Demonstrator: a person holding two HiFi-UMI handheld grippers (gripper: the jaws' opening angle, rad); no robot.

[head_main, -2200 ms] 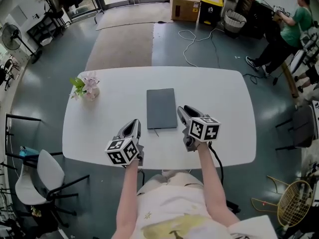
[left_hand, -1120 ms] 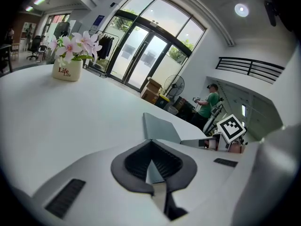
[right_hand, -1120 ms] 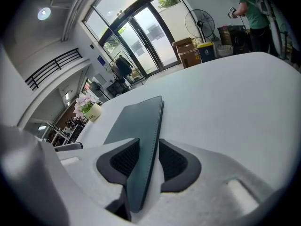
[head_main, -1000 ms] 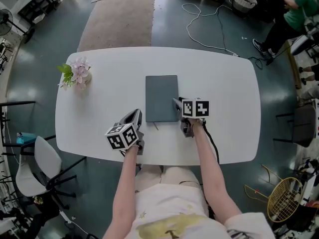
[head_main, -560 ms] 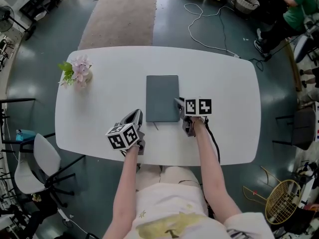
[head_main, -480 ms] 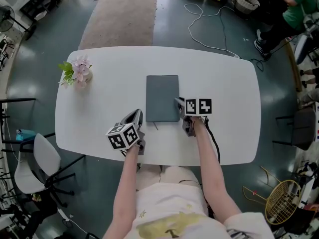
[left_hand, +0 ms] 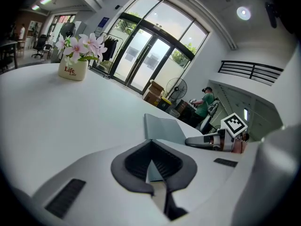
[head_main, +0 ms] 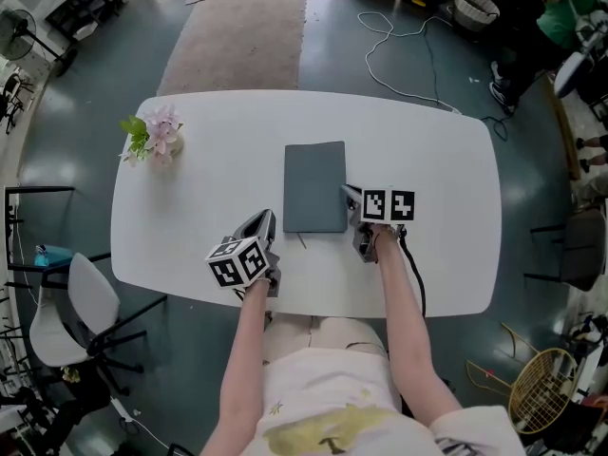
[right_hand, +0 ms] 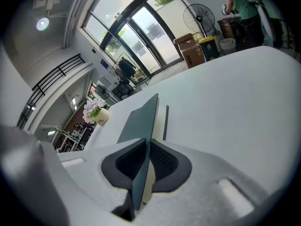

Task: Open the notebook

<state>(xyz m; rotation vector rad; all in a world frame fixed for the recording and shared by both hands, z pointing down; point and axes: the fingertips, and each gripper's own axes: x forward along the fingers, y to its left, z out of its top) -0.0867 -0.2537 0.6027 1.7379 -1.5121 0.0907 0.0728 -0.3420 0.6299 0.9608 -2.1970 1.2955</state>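
One white oval table (head_main: pixel 190 179) stands on a grey floor (head_main: pixel 76 93). A rug (head_main: pixel 247 36) and a loose cable (head_main: pixel 399 50) lie beyond the table's far edge, and a chair (head_main: pixel 81 307) stands off its left end. The grey notebook (head_main: pixel 314 186) lies near the table's middle, and a flower pot (head_main: pixel 157 139) sits at its far left corner. The right gripper (head_main: pixel 348 195), whose jaws have just been closing, clamps the notebook's right edge. The left gripper (head_main: pixel 261 219), jaws together and empty, rests near the table's front edge.
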